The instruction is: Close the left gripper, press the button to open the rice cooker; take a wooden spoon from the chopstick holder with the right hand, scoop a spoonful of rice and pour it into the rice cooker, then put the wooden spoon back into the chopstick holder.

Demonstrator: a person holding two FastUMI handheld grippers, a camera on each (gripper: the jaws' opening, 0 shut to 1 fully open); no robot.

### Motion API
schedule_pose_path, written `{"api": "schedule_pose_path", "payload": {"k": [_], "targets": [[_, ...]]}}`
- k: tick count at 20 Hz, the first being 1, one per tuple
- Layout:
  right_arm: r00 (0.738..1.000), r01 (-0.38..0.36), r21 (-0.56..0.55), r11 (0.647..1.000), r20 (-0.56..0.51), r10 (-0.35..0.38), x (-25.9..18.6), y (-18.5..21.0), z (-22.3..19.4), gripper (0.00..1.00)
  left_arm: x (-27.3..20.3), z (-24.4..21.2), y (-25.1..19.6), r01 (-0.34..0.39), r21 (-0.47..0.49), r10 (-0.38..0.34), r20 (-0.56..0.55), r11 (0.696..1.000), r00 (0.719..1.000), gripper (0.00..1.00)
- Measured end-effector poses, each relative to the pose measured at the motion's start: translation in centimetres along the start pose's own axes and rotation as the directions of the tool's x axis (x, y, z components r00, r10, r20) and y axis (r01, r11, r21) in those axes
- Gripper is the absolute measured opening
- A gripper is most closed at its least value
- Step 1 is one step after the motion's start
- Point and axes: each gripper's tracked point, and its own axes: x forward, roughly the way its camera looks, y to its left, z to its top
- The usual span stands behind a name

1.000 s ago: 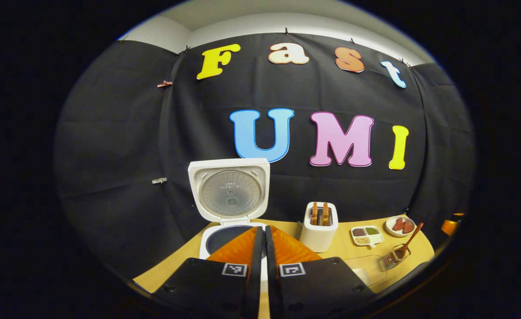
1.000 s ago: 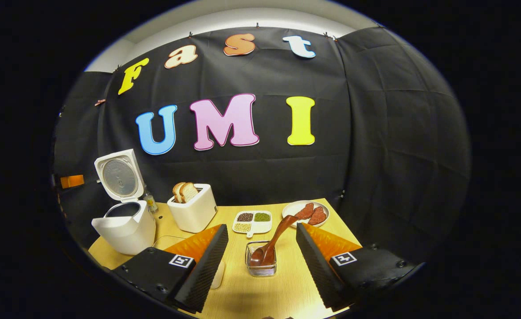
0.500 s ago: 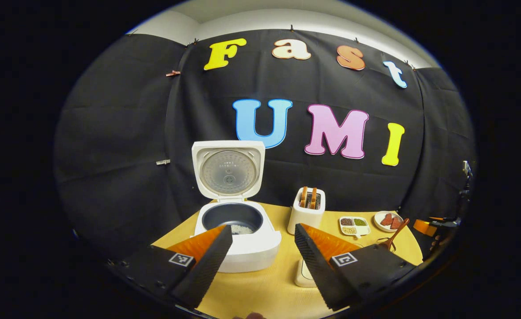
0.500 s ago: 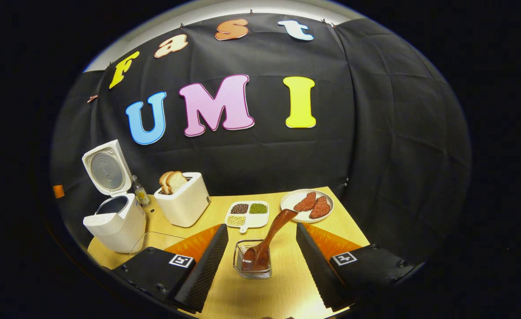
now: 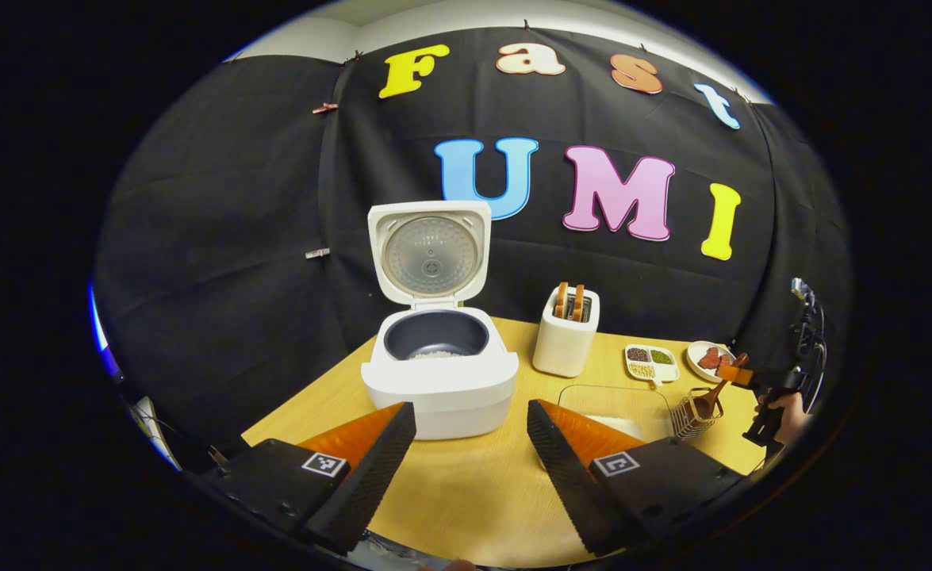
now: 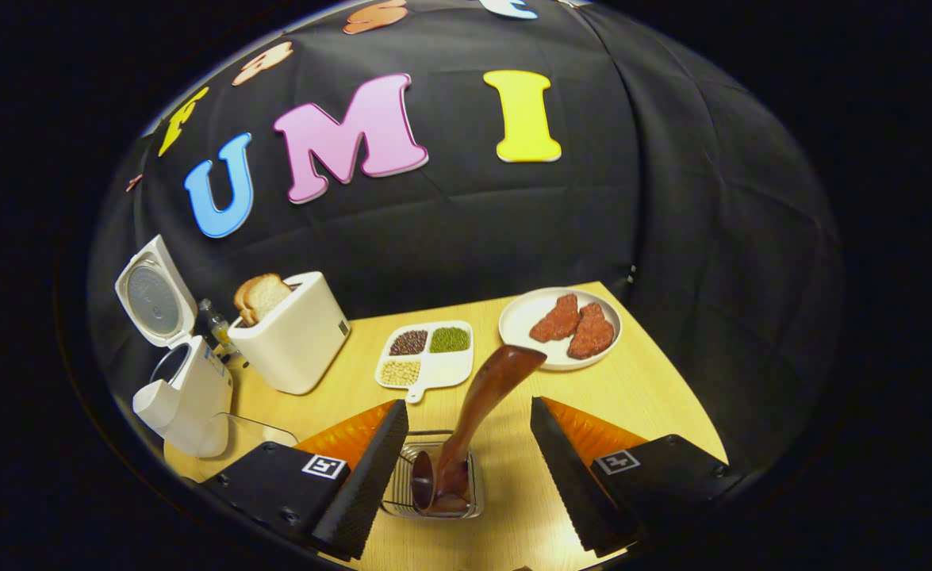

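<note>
1. The wooden spoon (image 6: 473, 420) has its bowl partly hidden inside the chopstick holder (image 6: 432, 484).
2. A small bottle (image 6: 213, 325) is mostly hidden behind the rice cooker (image 6: 188, 388) and the toaster (image 6: 295, 337).
3. The clear container (image 6: 247, 432) is partly covered by the right gripper's finger (image 6: 358, 484).

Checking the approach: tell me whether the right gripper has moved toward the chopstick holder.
Yes. The right gripper has closed in; the chopstick holder now sits between its open fingers.

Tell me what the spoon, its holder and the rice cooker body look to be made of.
Spoon: dark reddish-brown wood with a smooth, glossy finish, going by the highlights on its handle.
Holder: thin metal wire basket, shiny and see-through.
Rice cooker: smooth white shell, probably plastic; its inner pot looks dark and matte, possibly coated metal.
</note>
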Motion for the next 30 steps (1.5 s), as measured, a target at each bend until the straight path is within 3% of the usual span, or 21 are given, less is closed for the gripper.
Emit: {"api": "schedule_pose_path", "payload": {"k": [4, 7, 9, 10, 11, 13, 15, 19, 23, 30], "targets": [[0.999, -0.033, 0.147, 0.989, -0.008, 0.035, 2.9, 0.1, 0.3, 0.99, 0.0, -2.5, -0.3, -0.011, -0.005, 0.011, -0.059, 1.000, 0.998, 0.97], [0.998, -0.039, 0.237, 0.971, -0.031, 0.048, 4.5, 0.4, 0.0, 0.93, -0.1, -3.6, -1.0, 0.006, 0.014, -0.004, -0.076, 1.000, 0.997, 0.97], [0.998, -0.029, 0.254, 0.967, -0.048, 0.042, 4.8, 0.5, -0.4, 0.76, -0.1, -4.5, -1.4, 0.026, 0.021, -0.024, -0.097, 0.999, 0.995, 0.97], [0.998, -0.010, 0.244, 0.970, -0.050, 0.023, 4.8, 0.4, -0.4, 0.60, -0.1, -4.7, -1.5, 0.039, 0.021, -0.037, -0.101, 0.999, 0.994, 0.97], [0.999, -0.006, 0.229, 0.973, -0.045, 0.016, 4.7, 0.5, -0.3, 0.31, 0.0, -4.8, -1.5, 0.051, 0.020, -0.049, -0.103, 0.998, 0.993, 0.97], [0.999, -0.017, 0.198, 0.980, -0.040, 0.026, 4.0, 1.2, 0.1, 0.17, 0.1, -4.8, -1.4, 0.075, 0.017, -0.073, -0.099, 0.997, 0.992, 0.97], [0.999, 0.017, 0.167, 0.986, -0.053, -0.008, 2.9, 1.7, -0.2, 0.21, 0.3, -4.5, -1.0, 0.110, 0.018, -0.108, -0.082, 0.994, 0.991, 0.97], [0.994, 0.070, 0.114, 0.991, 0.075, -0.078, -0.6, 2.9, 4.2, 0.16, 1.2, -3.7, 0.9, 0.194, 0.044, -0.191, -0.057, 0.980, 0.980, 0.97], [0.981, 0.081, 0.128, 0.988, 0.163, -0.102, -4.7, 5.3, 7.9, 0.16, 2.0, -2.8, 4.2, 0.248, 0.079, -0.248, -0.014, 0.965, 0.969, 0.97], [0.968, 0.004, 0.122, 0.993, 0.247, -0.034, -10.4, 12.5, 10.0, 0.15, 2.3, -5.1, 8.0, 0.301, 0.002, -0.301, -0.027, 0.954, 0.953, 0.96]]}}
